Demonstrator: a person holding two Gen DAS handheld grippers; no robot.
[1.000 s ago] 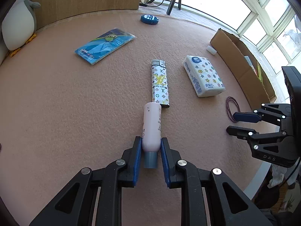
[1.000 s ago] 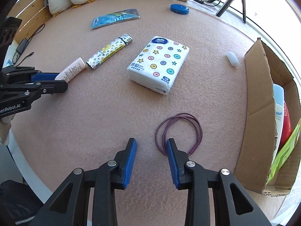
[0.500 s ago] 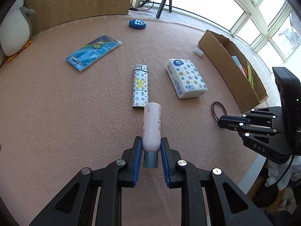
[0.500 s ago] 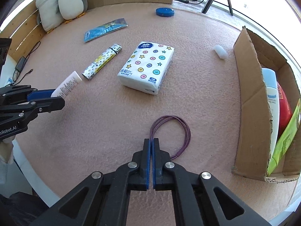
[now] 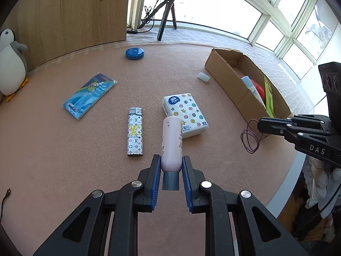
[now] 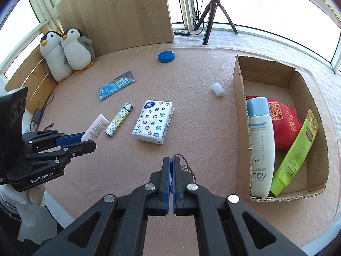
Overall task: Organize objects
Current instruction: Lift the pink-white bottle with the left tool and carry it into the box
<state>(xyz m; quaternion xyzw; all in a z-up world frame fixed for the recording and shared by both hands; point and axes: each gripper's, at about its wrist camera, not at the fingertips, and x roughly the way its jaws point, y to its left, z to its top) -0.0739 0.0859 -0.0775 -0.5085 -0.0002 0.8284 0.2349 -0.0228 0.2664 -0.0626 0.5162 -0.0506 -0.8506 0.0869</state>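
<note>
The cardboard box sits open-topped at the right of the pink felt tabletop. Inside, from left to right, lie a white bottle with a pale blue cap, a red pouch partly under it, and a lime-green tube leaning against the right wall. Just outside the box's left wall a small white cap lies on the felt.

Across the tabletop from left to right: two penguin plush toys against the wooden back panel, a blue flat packet, a patterned lighter, a tissue pack printed with coloured dots and stars, and farther back a round blue lid.

The left gripper is clamped on a pale pink tube — its blue pads press the tube's lower end just above the grey cap, and the tube points away from the camera, raised off the felt, its far end overlapping the tissue pack's near corner in that view. The lighter lies just to its left.

The right gripper is pinched tight on a purple hair band — a thin looped cord, several strands thick, that hangs slack from the closed tips. In the left wrist view the band dangles near the box's near corner; whether its lower loop touches the felt I cannot tell.
</note>
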